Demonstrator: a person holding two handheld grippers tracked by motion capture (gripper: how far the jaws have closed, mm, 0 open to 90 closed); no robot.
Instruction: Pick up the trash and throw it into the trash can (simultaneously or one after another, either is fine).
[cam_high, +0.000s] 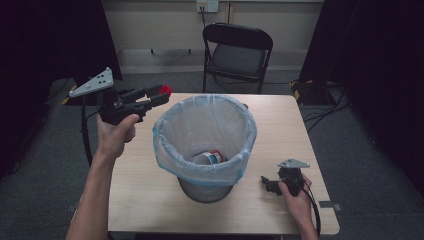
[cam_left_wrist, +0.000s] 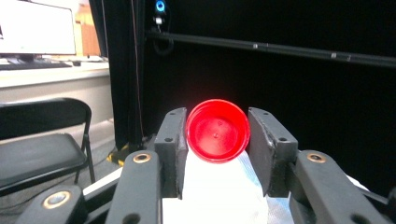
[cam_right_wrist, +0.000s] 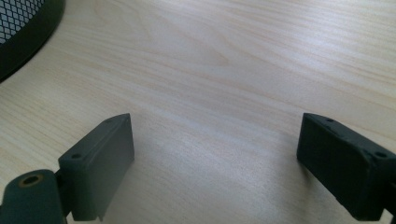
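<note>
Left hand-held gripper (cam_high: 162, 92) is raised above the surface's (cam_high: 280, 120) far left corner, level, pointing toward the bin. Jaws clamped on a red cap (cam_left_wrist: 217, 130); in the left gripper view the cap sits squarely between the two pads, its hollow side facing the camera, both pads touching its rim. From the high view the cap (cam_high: 165, 90) shows as a red spot at the jaw tips, just beside the bin's left rim and not yet over its mouth.

Wire-mesh bin (cam_high: 205, 192) stands mid-surface, lined with a pale blue plastic bag (cam_high: 200, 125) folded over the rim. A container with a red and teal band (cam_high: 212, 157) lies at the bottom.

Right hand-held gripper (cam_high: 265, 183) rests near the surface's near right corner, well apart from the bin. Jaws spread wide, nothing between them but bare wood (cam_right_wrist: 215, 93); the bin's mesh base (cam_right_wrist: 23, 28) shows at the upper left corner of the right gripper view.
</note>
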